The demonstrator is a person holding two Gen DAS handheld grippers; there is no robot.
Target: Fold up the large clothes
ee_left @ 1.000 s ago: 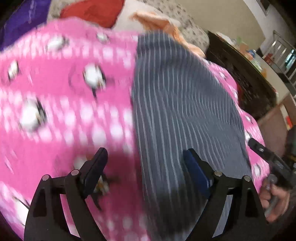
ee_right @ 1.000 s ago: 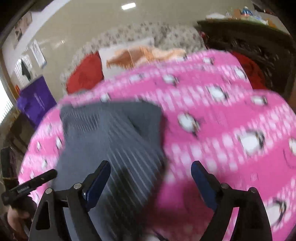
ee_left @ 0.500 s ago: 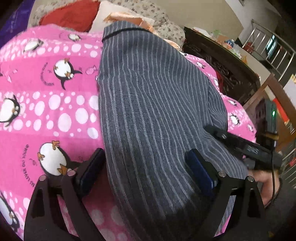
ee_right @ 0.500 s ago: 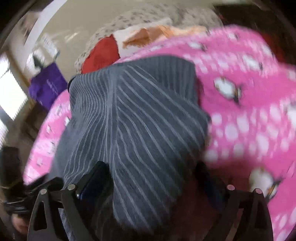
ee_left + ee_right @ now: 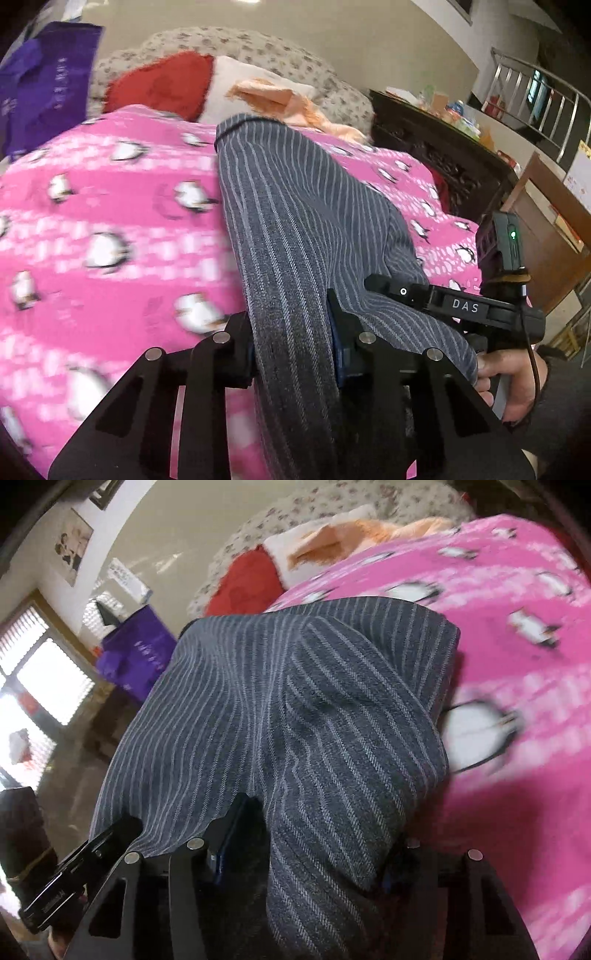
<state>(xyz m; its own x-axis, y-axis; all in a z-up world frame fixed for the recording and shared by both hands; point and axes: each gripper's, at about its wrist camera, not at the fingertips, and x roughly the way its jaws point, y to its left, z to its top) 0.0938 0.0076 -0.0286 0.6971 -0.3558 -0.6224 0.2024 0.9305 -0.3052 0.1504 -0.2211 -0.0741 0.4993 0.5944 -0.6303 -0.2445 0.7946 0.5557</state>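
A grey pinstriped garment (image 5: 295,221) lies lengthwise on a pink penguin-print bedspread (image 5: 110,240). My left gripper (image 5: 291,339) is shut on the near edge of the garment, the cloth bunched between its jaws. My right gripper (image 5: 317,849) is shut on another part of the same near edge (image 5: 295,720), the cloth draped over its jaws. The right gripper also shows in the left wrist view (image 5: 454,306), close to the right of the left one. The garment's far hem (image 5: 236,123) rests near the pillows.
Red, white and orange pillows (image 5: 173,85) lie at the bed's head against a floral headboard (image 5: 258,51). A dark carved cabinet (image 5: 443,155) stands right of the bed. A purple bag (image 5: 136,653) hangs at the left, by a window (image 5: 33,686).
Both grippers have closed on the garment's near edge, which they straddled open before. The cloth now rises between the jaws, and the two grippers have come closer together.
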